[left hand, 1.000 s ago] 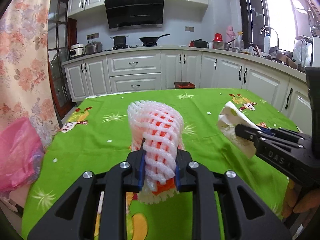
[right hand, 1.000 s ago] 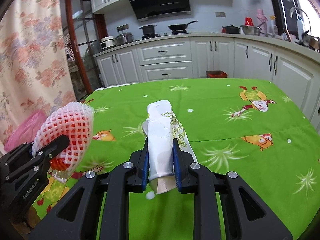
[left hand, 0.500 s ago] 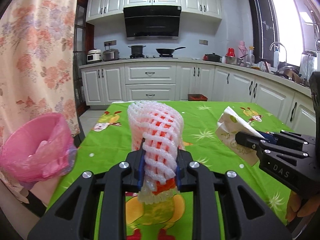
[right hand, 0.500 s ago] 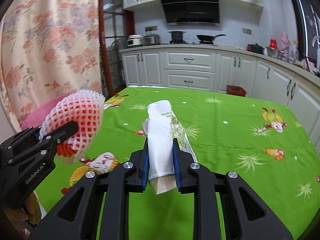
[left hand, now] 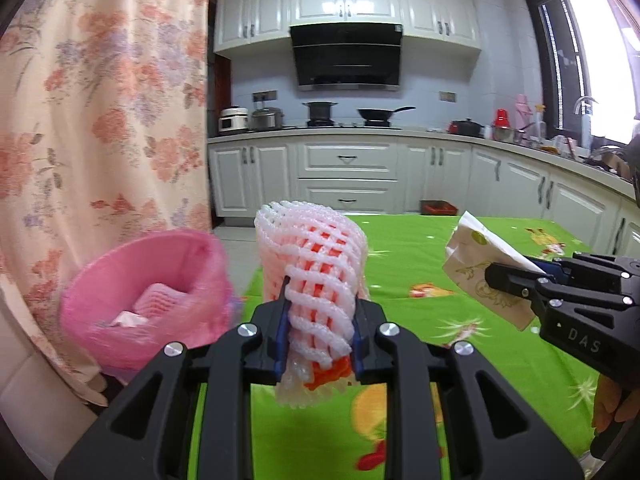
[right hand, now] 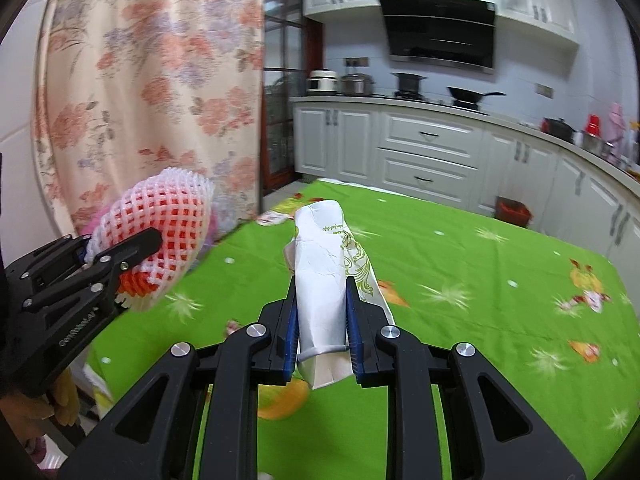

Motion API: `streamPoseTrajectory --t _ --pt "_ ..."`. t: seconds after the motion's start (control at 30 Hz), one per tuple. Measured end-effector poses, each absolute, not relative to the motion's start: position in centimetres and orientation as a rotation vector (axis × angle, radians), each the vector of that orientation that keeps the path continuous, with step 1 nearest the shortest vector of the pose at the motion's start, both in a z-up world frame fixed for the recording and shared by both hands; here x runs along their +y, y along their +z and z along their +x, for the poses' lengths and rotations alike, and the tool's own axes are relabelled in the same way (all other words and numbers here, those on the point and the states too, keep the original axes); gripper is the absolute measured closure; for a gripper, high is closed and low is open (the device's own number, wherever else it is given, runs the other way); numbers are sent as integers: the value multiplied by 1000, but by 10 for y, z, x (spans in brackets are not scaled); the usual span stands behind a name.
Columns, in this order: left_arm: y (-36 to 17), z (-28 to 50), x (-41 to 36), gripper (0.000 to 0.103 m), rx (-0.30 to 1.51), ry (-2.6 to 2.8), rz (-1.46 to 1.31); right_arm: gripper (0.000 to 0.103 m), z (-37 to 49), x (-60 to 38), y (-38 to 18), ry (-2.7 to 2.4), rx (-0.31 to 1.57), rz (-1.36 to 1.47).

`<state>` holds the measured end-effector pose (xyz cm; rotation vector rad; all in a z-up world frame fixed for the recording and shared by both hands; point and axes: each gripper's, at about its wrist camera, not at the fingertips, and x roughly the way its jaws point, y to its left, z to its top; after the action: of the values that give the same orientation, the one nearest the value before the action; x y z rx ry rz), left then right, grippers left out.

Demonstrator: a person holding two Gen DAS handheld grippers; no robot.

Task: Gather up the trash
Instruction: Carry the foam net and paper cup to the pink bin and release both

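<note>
My left gripper [left hand: 319, 330] is shut on a white foam fruit net [left hand: 316, 264] with orange inside, held above the green tablecloth [left hand: 412, 240]. The same net [right hand: 160, 232] shows at the left of the right wrist view, pinched by the left gripper [right hand: 120, 256]. My right gripper [right hand: 322, 320] is shut on a crumpled white paper [right hand: 322, 272] with a gold-green print; it appears at the right in the left wrist view as paper [left hand: 476, 264] in the right gripper [left hand: 516, 280]. A pink-lined trash bin [left hand: 148, 300] sits left of the table edge, holding some scraps.
A floral curtain [left hand: 104, 120] hangs at the left behind the bin. White kitchen cabinets [left hand: 348, 176] and a counter with pots run along the back and right. A person's hand [left hand: 612, 404] holds the right gripper. A small red bin [right hand: 512, 210] stands on the floor by the cabinets.
Both grippers have swung left and risen with their loads still held. The pink bin has come from the far left edge into fuller view, closer to the net.
</note>
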<state>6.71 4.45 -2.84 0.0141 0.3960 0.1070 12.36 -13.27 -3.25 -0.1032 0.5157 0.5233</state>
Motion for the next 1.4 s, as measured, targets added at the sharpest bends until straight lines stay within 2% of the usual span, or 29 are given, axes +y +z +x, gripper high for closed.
streamPoseTrajectory --t 0.53,1.0,1.2,1.27,1.3,1.33,1.37,1.4 --pt "-7 50 163 78 390 308 -51 82 142 -15 -7 766 508 -127" --pt "-6 92 262 75 440 368 -102 81 185 89 -4 928 569 -112" --pt "-9 109 281 69 451 363 -90 80 203 116 -7 951 594 -95" --pt "-13 114 287 61 458 384 -101 80 210 121 -10 951 606 -80" --pt "-17 114 292 60 463 393 -110 78 214 123 -13 947 616 -76" --pt "-19 114 294 54 468 405 -109 74 217 124 -15 949 624 -71" --pt "-22 112 296 44 472 422 -103 58 219 122 -18 955 636 -58" --pt "-24 109 297 39 473 425 -104 35 220 120 -19 957 637 -45"
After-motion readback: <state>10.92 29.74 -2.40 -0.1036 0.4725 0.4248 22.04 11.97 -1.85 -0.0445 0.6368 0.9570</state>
